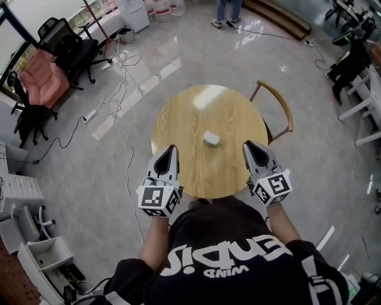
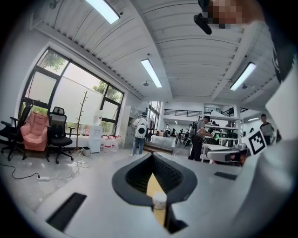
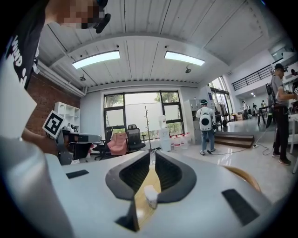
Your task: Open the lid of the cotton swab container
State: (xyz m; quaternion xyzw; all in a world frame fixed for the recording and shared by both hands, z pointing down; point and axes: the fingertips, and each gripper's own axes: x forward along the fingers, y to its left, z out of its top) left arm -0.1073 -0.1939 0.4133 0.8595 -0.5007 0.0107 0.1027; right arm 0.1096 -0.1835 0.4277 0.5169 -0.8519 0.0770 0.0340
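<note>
The cotton swab container [image 1: 211, 139], a small white box with its lid down, sits near the middle of the round wooden table [image 1: 178, 119]. My left gripper [image 1: 171, 148] hovers over the table's near left edge, shut and empty. My right gripper [image 1: 247, 145] hovers over the near right edge, also shut and empty. Both point toward the container, a short way from it on either side. In the left gripper view the container [image 2: 159, 200] shows beyond the shut jaws. The right gripper view also has the container [image 3: 150, 195] ahead of the shut jaws.
A wooden chair [image 1: 278, 106] stands at the table's far right. Office chairs [image 1: 65, 50] and a pink seat [image 1: 41, 80] are at the far left, with cables [image 1: 116, 89] on the floor. White shelves [image 1: 36, 256] stand at the near left. A person [image 1: 228, 12] stands far off.
</note>
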